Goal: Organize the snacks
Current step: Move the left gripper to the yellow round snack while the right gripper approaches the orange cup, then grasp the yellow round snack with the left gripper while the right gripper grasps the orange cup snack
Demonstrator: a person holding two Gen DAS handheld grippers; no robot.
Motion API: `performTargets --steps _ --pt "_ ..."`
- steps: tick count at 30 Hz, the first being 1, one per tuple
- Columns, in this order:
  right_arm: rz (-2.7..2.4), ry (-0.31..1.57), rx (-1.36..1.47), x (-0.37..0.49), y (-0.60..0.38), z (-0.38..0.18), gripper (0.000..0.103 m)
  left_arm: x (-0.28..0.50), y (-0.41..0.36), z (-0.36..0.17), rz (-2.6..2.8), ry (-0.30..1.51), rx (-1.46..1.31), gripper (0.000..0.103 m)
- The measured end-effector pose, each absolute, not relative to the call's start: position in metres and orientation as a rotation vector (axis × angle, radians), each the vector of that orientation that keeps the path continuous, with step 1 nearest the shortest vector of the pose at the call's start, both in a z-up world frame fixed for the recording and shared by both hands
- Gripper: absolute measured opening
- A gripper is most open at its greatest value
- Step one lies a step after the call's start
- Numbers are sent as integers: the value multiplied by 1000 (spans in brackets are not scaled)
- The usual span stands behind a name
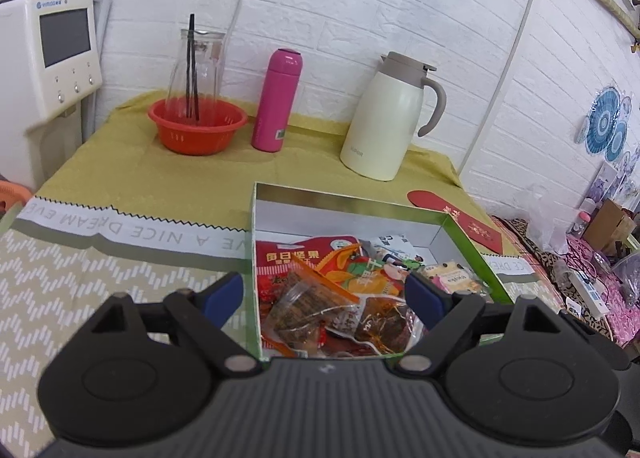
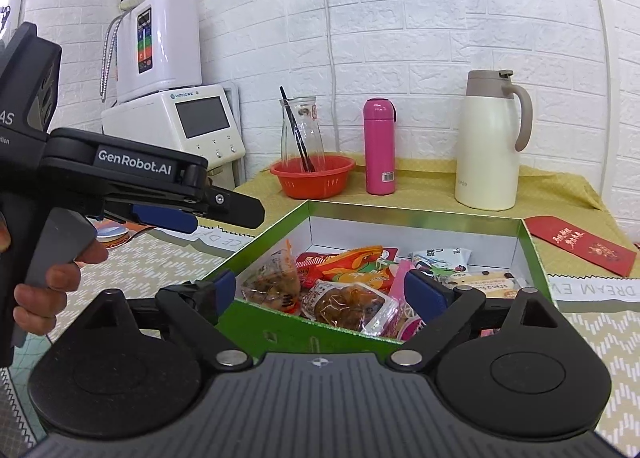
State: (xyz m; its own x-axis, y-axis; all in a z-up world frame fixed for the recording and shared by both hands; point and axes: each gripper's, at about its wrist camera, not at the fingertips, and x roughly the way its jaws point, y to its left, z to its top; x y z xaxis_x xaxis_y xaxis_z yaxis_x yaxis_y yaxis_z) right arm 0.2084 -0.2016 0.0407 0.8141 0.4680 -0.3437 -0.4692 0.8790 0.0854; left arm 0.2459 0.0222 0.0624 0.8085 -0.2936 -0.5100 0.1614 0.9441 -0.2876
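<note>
Nearest to my left camera, the left gripper [image 1: 326,290] stands wide open with nothing between its two blue pads; its jaws straddle the near left wall of the box [image 1: 472,242]. Nearest to my right camera, the right gripper [image 2: 331,292] also stands fully open and holds nothing, its jaws spread over the near corner of the same box. No pad presses on a packet in either view.

One box, green outside and white inside, sits on the tablecloth [image 1: 132,162]. It holds the snack packets [image 2: 348,290]: I count two clear packets of brown snacks at the near end, one red packet, one orange packet, and several more behind them; the exact total I cannot tell, because they overlap.

In the right view, the left gripper's body appears at the left edge, with one hand [image 2: 44,294] around its grey handle.

Beyond the box, one red envelope [image 2: 580,244] lies flat, just beside its far right corner.

Along the back wall stand four items in a row: one red basket [image 1: 198,126] with one glass carafe [image 1: 196,70] upright inside it, two black sticks in the carafe, one pink bottle [image 1: 276,100], and one cream jug [image 1: 390,118].

At the far left stand two white appliances [image 2: 176,94], one on top of the other.
</note>
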Motion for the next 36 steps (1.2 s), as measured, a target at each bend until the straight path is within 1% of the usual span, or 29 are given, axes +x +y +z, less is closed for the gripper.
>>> performTargets --steps 6,10,14,17,18,20,22,23,24,26,27,28,29,30,31,34,36 --pt "476 383 -51 176 -219 43 103 203 17 67 -305 607 -226 87" --pt "448 418 -62 153 -239 34 103 168 10 60 -376 627 -223 87" --pt "392 493 -66 137 -261 20 103 135 -10 40 -495 673 -176 87" --pt "366 528 -45 133 -272 13 103 121 -38 17 -587 722 -82 87" --pt "367 539 -37 133 -274 12 102 119 -47 10 -604 730 -47 87" --pt "376 543 -32 130 -276 12 93 117 -61 -4 -607 753 8 86" --pt "388 537 -44 126 -274 12 88 118 -67 -15 -612 769 30 82" --pt "393 534 -48 125 -273 12 86 121 -68 -20 -621 784 26 67" --pt "399 533 -52 124 -273 12 85 125 -68 -23 -626 800 15 62" --pt "410 536 -57 126 -270 11 81 128 -67 -27 -624 800 10 61" --pt "414 537 -58 127 -268 11 79 130 -67 -28 -622 803 13 58" --pt "419 538 -58 128 -267 10 76 131 -67 -29 -623 805 11 57" --pt "426 541 -57 131 -264 9 75 132 -67 -30 -624 803 11 53" --pt "436 545 -56 134 -261 8 74 132 -67 -29 -627 795 25 43" --pt "446 549 -55 137 -257 7 73 132 -68 -29 -625 790 39 38" --pt "494 565 -50 153 -239 3 68 134 -65 -28 -630 790 43 37" --pt "530 565 -57 165 -227 0 68 134 -62 -28 -633 794 25 37"
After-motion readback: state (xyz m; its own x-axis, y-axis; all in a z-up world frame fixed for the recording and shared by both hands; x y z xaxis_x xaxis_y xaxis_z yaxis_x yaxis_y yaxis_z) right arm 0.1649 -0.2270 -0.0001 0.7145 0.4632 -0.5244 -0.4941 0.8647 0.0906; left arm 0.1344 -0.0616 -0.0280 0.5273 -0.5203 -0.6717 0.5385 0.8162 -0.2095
